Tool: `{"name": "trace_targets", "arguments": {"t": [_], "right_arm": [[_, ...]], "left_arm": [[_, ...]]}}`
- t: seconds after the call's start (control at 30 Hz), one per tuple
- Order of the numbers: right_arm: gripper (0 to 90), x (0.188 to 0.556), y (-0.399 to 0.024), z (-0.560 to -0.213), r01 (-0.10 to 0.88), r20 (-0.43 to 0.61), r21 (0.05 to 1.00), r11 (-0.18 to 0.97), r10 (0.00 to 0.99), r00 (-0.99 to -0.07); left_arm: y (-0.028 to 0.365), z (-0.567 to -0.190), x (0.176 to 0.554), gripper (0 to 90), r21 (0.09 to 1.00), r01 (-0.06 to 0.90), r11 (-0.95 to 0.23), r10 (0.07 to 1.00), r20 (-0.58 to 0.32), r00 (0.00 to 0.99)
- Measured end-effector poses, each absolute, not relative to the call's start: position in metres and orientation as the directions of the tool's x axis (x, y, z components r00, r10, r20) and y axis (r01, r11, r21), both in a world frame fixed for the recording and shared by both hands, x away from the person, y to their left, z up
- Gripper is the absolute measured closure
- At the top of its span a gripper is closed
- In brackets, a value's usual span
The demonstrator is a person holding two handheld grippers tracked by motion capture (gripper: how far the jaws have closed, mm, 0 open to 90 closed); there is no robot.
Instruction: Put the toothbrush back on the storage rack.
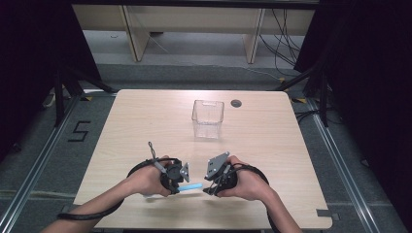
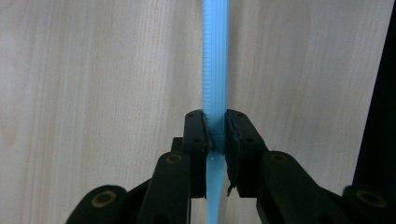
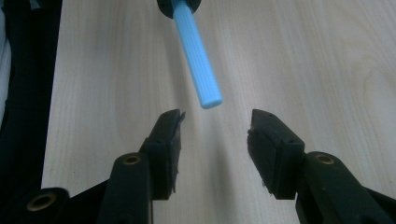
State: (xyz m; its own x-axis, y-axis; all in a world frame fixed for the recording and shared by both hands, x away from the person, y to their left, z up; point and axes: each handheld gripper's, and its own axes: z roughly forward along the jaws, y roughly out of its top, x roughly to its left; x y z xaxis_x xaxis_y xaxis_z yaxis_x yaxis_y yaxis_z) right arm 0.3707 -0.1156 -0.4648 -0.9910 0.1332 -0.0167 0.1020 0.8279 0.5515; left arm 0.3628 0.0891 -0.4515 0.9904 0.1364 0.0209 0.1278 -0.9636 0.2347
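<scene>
My left claw [image 1: 186, 186] grips the blue stick [image 1: 192, 186] near the desk's [image 1: 145, 116] front edge, so I'll centre my open right claw [image 1: 210, 190] on its free tip before squeezing.

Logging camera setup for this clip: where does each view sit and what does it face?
High view: above the person's side, facing forward and down on the table; forearms, left claw, right claw.
Left gripper view: along its own jaws, shut on the blue stick.
Right gripper view: along its open jaws at the stick's free end.
All three share the stick.
</scene>
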Motion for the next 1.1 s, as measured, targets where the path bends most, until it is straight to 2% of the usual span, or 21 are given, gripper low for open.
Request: {"name": "trace_targets", "arguments": {"t": [0.03,0.07,0.1,0.13,0.23,0.33,0.47,0.5,0.6,0.63,0.7,0.8,0.9,0.93,0.97,1.03,1.1], "right_arm": [[55.4,0.367,-0.115,-0.465,0.153,0.017,0.536,0.83,0.17,-0.985],[56.3,0.372,-0.113,-0.466,0.086,-0.02,0.552,0.829,0.116,-0.993],[57.0,0.368,-0.113,-0.466,0.136,0.012,0.54,0.83,0.154,-0.988],[57.7,0.372,-0.111,-0.467,0.083,-0.015,0.55,0.831,0.109,-0.994],[60.0,0.37,-0.106,-0.468,0.093,0.0,0.545,0.833,0.111,-0.994],[62.5,0.372,-0.102,-0.469,0.044,-0.016,0.548,0.835,0.064,-0.998],[66.3,0.368,-0.099,-0.47,0.085,0.033,0.54,0.837,0.079,-0.996],[66.8,0.369,-0.099,-0.47,0.048,0.002,0.545,0.837,0.056,-0.998],[68.8,0.368,-0.099,-0.471,0.058,0.018,0.537,0.841,0.057,-0.998],[70.0,0.37,-0.098,-0.471,0.013,-0.003,0.543,0.839,0.018,-1.0],[70.8,0.367,-0.099,-0.471,0.046,0.01,0.536,0.843,0.049,-0.999],[73.8,0.368,-0.098,-0.472,0.005,-0.009,0.538,0.843,0.012,-1.0],[77.5,0.365,-0.099,-0.473,0.023,0.013,0.534,0.845,0.019,-1.0],[77.8,0.367,-0.098,-0.473,-0.025,-0.018,0.539,0.842,-0.018,-1.0],[78.0,0.365,-0.099,-0.473,0.019,0.023,0.526,0.85,0.009,-1.0],[78.6,0.364,-0.098,-0.474,0.006,0.012,0.523,0.852,0.0,-1.0],[78.8,0.367,-0.098,-0.474,-0.047,-0.017,0.525,0.85,-0.045,-0.999]], "left_arm": [[0.088,-0.451,0.362,78.0,0.236,0.123,-0.964,0.132,0.022,0.991],[0.088,-0.451,0.362,78.0,0.235,0.118,-0.965,0.126,0.023,0.992],[0.087,-0.451,0.361,78.0,0.238,0.114,-0.964,0.124,0.026,0.992],[0.086,-0.451,0.36,78.0,0.239,0.11,-0.965,0.12,0.024,0.993],[0.085,-0.45,0.359,78.0,0.239,0.099,-0.966,0.109,0.029,0.994],[0.083,-0.448,0.357,78.0,0.243,0.089,-0.966,0.101,0.033,0.994],[0.082,-0.447,0.355,78.0,0.239,0.077,-0.968,0.089,0.038,0.995],[0.081,-0.447,0.355,78.0,0.238,0.073,-0.969,0.085,0.039,0.996],[0.081,-0.448,0.355,78.0,0.237,0.067,-0.969,0.079,0.04,0.996],[0.081,-0.448,0.355,78.0,0.239,0.066,-0.969,0.078,0.043,0.996],[0.081,-0.448,0.354,78.0,0.241,0.065,-0.968,0.077,0.044,0.996],[0.08,-0.448,0.353,78.0,0.238,0.057,-0.97,0.07,0.046,0.996],[0.08,-0.448,0.353,78.0,0.237,0.055,-0.97,0.067,0.044,0.997],[0.08,-0.448,0.353,78.0,0.239,0.055,-0.969,0.067,0.043,0.997],[0.08,-0.449,0.353,77.9,0.241,0.056,-0.969,0.067,0.041,0.997],[0.079,-0.449,0.352,77.8,0.237,0.052,-0.97,0.064,0.042,0.997],[0.079,-0.449,0.352,77.5,0.244,0.058,-0.968,0.07,0.04,0.997]]}}
